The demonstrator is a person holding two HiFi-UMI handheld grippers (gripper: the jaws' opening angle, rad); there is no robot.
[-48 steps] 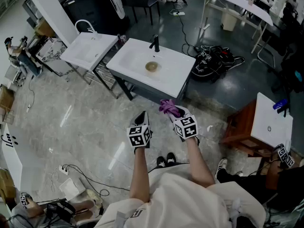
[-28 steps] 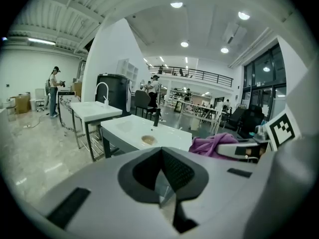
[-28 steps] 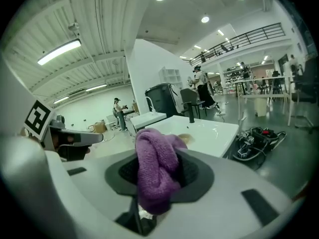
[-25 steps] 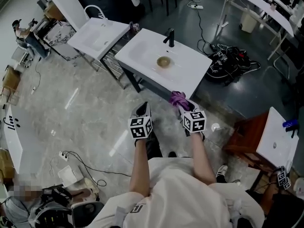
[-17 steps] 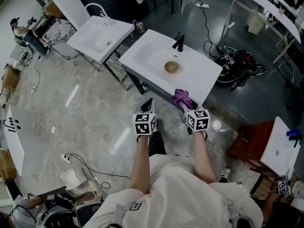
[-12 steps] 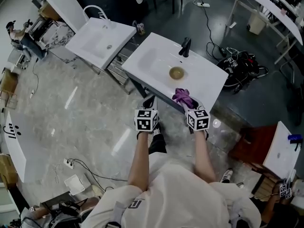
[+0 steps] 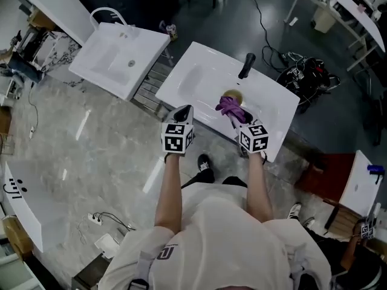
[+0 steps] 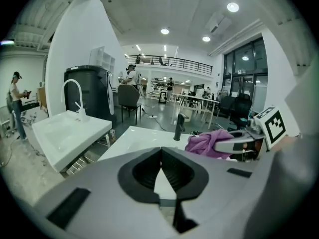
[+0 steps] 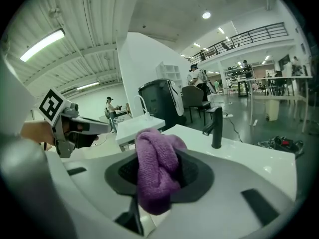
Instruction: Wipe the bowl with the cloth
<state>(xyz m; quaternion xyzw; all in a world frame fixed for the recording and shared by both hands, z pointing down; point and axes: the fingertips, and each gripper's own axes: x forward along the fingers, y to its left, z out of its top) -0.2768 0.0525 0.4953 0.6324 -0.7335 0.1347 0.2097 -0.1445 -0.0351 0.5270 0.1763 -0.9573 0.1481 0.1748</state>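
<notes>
A small tan bowl (image 7: pixel 235 94) sits in the basin of the white sink (image 7: pixel 199 77), in front of the black faucet (image 7: pixel 246 66). My right gripper (image 7: pixel 233 114) is shut on a bunched purple cloth (image 7: pixel 229 107), which hangs over the sink's front half and hides the bowl's near side. In the right gripper view the cloth (image 9: pixel 156 172) fills the space between the jaws. My left gripper (image 7: pixel 182 112) is shut and empty at the sink's front edge, left of the cloth. Its jaws (image 8: pixel 161 152) meet in the left gripper view, which shows the cloth (image 8: pixel 207 142) at right.
A second white sink (image 7: pixel 118 56) with a chrome faucet (image 7: pixel 104 14) stands to the left. A black bag and cables (image 7: pixel 305 77) lie on the floor behind the sink. A wooden stool (image 7: pixel 320 174) with a white top is at the right. People stand further off.
The person has walked up to the sink. Both grippers have gone from over the floor to over the sink's front edge, and the cloth now overlaps the bowl.
</notes>
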